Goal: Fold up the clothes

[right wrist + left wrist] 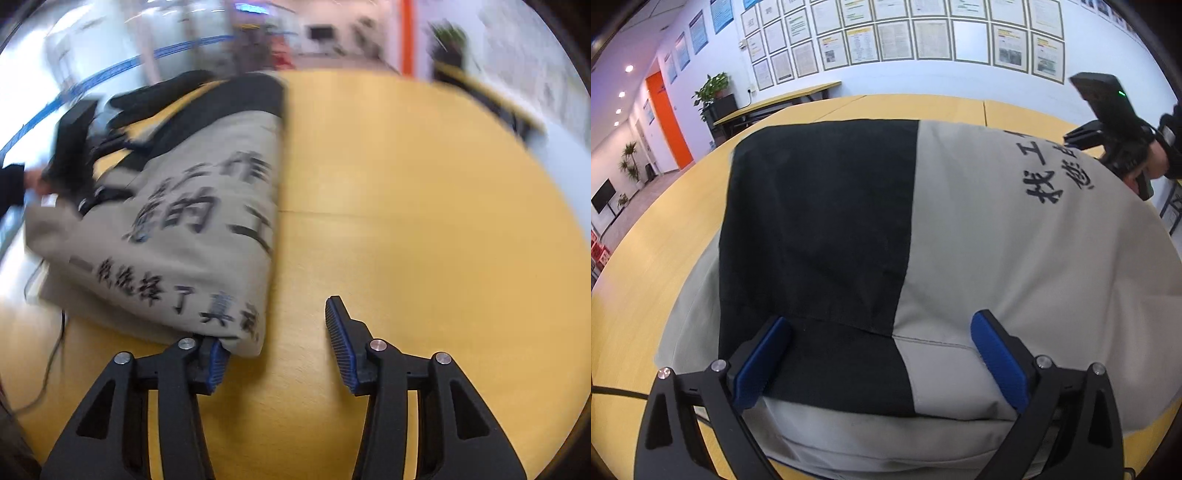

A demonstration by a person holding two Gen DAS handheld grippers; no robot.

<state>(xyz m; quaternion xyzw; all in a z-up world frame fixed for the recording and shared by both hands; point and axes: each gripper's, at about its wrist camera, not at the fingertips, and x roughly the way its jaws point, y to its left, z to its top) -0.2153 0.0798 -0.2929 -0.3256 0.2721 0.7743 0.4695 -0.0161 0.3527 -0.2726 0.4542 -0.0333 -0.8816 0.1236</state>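
A folded garment (pixel 979 240), grey with a black panel and printed black characters, lies on the yellow table (pixel 657 266). My left gripper (pixel 881 363) hangs over its near edge. Its blue pads (pixel 764 365) stand wide apart, open, with the cloth below them. In the blurred right wrist view the garment (pixel 192 240) lies at the left. My right gripper (pixel 277 350) is open at its near right corner. The corner drapes over the left pad (pixel 216 363), while the right pad (pixel 341 343) is over bare table. The right tool's black body (pixel 1108 107) shows at the garment's far right.
The table's top (pixel 424 221) stretches bare to the right of the garment, with a seam across it. A thin cable (pixel 55 350) runs off the table's left side. A hand in a dark sleeve (pixel 14 184) holds the left tool. Framed papers (pixel 905 37), a plant and another table stand beyond.
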